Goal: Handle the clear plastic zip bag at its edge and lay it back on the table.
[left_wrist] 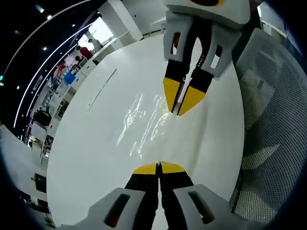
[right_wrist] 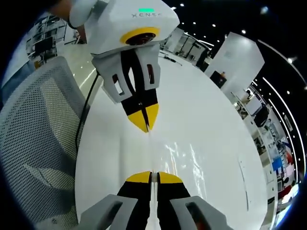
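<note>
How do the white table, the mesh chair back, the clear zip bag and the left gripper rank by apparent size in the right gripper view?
1. White table
2. Mesh chair back
3. Left gripper, enlarged by nearness to the camera
4. Clear zip bag, though its transparent outline is hard to trace, so the last two places are unsure.

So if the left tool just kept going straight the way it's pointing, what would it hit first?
Most likely the right tool, which faces it head-on across the bag. Both tools look shut on opposite edges of the bag, so the left tool would push along the bag into the right one. Depth is hard to judge.
</note>
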A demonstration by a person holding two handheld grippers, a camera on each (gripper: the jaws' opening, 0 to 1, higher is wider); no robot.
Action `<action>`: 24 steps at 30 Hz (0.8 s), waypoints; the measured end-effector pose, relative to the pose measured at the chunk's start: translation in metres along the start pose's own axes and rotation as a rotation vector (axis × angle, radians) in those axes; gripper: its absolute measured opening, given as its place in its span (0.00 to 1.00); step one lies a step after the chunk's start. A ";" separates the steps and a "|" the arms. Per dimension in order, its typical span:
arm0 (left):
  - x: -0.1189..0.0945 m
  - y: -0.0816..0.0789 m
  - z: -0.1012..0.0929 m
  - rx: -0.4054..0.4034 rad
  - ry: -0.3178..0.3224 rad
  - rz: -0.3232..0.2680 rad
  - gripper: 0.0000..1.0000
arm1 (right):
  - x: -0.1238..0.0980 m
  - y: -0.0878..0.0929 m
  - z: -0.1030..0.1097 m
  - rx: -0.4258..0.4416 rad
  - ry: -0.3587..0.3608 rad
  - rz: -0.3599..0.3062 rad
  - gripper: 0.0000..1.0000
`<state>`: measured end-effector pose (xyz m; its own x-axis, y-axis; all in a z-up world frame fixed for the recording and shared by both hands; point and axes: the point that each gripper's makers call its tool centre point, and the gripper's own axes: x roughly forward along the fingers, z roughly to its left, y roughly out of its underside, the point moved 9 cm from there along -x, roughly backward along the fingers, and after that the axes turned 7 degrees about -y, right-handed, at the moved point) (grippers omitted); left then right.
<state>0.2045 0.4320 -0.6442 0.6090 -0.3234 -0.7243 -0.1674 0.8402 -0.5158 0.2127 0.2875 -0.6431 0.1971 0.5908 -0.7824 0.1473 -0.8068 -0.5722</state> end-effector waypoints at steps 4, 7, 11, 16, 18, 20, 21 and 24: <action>-0.001 0.000 0.000 0.001 0.000 0.001 0.00 | 0.000 0.002 -0.001 -0.001 0.002 0.004 0.00; -0.001 -0.001 0.000 0.001 -0.001 0.001 0.00 | -0.002 0.002 0.000 -0.001 0.003 0.005 0.00; -0.002 0.000 0.000 -0.001 -0.002 0.003 0.00 | -0.002 0.004 0.000 0.001 0.004 0.008 0.00; -0.002 0.002 0.000 -0.003 -0.003 0.003 0.00 | -0.004 0.005 0.001 0.001 0.006 0.010 0.00; -0.002 0.002 0.000 -0.004 -0.004 0.004 0.00 | -0.005 0.005 0.001 0.005 0.008 0.011 0.00; -0.003 0.001 0.000 -0.004 -0.005 0.004 0.00 | -0.005 0.006 0.000 0.004 0.010 0.012 0.00; -0.003 0.001 0.000 -0.005 -0.006 0.004 0.00 | -0.006 0.006 0.000 0.006 0.009 0.013 0.00; -0.003 0.001 0.000 -0.004 -0.007 0.004 0.00 | -0.007 0.006 0.000 0.006 0.012 0.014 0.00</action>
<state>0.2025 0.4343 -0.6422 0.6137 -0.3171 -0.7231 -0.1728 0.8397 -0.5149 0.2120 0.2779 -0.6411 0.2106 0.5798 -0.7871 0.1389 -0.8147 -0.5630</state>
